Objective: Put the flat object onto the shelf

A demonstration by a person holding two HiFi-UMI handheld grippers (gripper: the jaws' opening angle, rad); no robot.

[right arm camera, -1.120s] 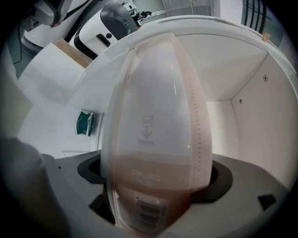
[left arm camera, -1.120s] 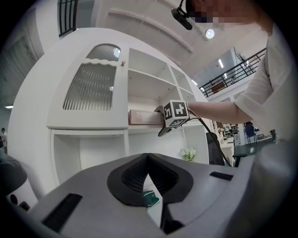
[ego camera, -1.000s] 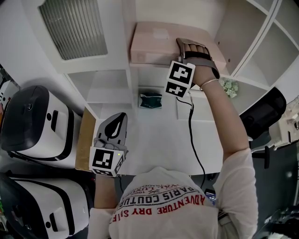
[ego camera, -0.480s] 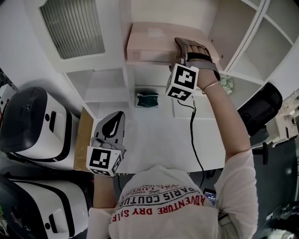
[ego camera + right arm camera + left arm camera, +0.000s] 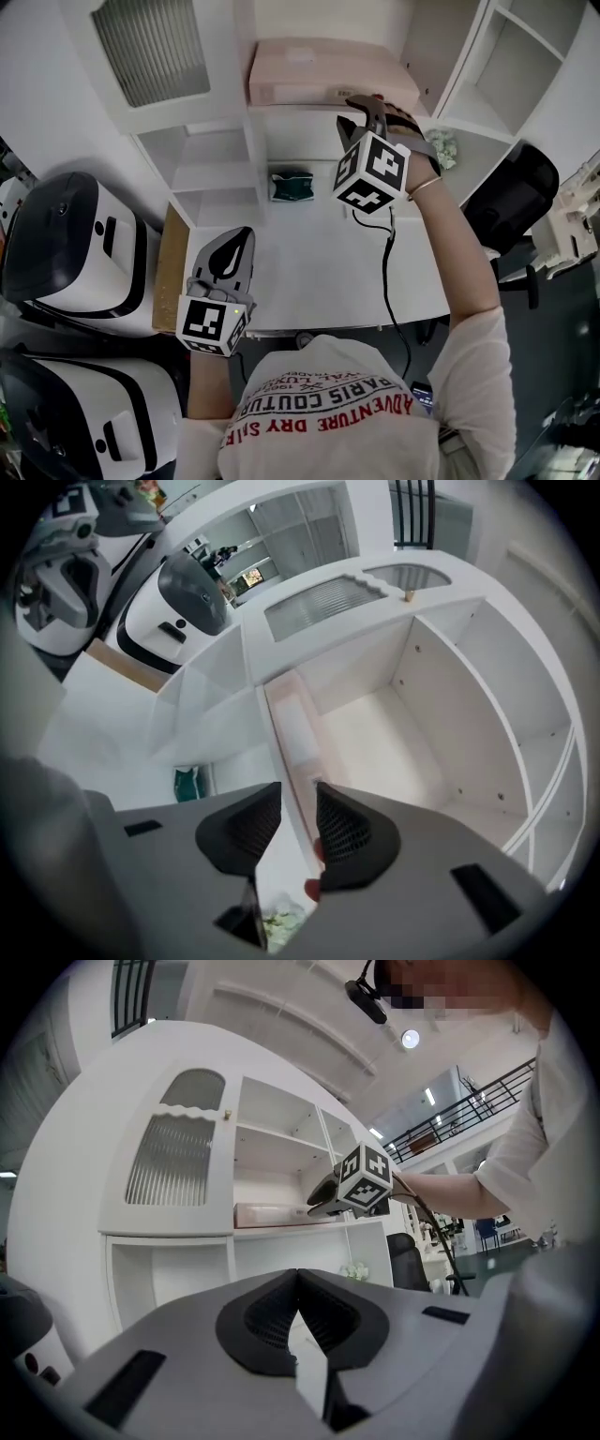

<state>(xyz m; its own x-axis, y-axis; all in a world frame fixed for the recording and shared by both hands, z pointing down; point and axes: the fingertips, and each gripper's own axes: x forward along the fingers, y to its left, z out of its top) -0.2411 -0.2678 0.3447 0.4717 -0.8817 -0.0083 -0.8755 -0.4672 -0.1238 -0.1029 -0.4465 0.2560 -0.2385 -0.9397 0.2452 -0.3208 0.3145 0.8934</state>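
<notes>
The flat pink box [image 5: 319,70] lies on the white shelf [image 5: 309,120], also seen in the left gripper view [image 5: 272,1214]. My right gripper [image 5: 359,105] is held just in front of the box's right part, a little back from it. In the right gripper view the box's edge [image 5: 295,728] shows through the narrow gap of the right gripper [image 5: 298,794]; its jaws are closing, and the pads do not press on the box. My left gripper [image 5: 238,236] hangs low over the table's left side, its jaws [image 5: 298,1275] shut on nothing.
A green object [image 5: 292,184] sits in the compartment under the shelf. A cabinet door with ribbed glass [image 5: 150,47] is at the upper left. White machines [image 5: 66,244] stand at the left, a black chair [image 5: 511,202] at the right, a small plant [image 5: 441,145] beside it.
The right gripper has drawn back from the box and down a little, and its jaws have narrowed. The box stays on the shelf. The left gripper has not moved.
</notes>
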